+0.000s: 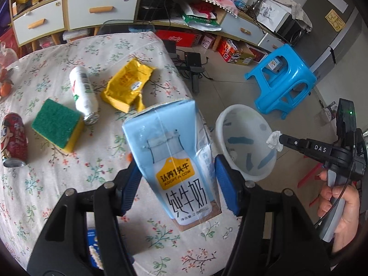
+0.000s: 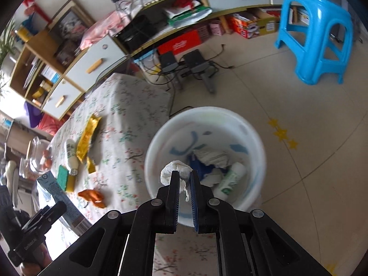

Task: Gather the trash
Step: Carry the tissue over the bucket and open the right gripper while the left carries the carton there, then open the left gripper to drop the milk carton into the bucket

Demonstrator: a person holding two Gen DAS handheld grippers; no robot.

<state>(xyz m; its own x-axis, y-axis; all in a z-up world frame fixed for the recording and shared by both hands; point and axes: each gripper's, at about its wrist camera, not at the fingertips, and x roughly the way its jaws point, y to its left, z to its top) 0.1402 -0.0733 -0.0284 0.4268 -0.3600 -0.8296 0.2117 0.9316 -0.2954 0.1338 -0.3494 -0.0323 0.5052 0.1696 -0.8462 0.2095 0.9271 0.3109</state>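
The left gripper (image 1: 177,172) is clamping a blue milk carton (image 1: 174,158) above the flowered table (image 1: 46,195). The right gripper (image 2: 184,179) is pinching a crumpled tissue (image 2: 174,172) over the white bin (image 2: 207,115), which is standing on the floor beside the table.

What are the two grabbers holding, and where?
Left gripper squeezes the milk carton by its sides. Right gripper pinches a crumpled tissue.
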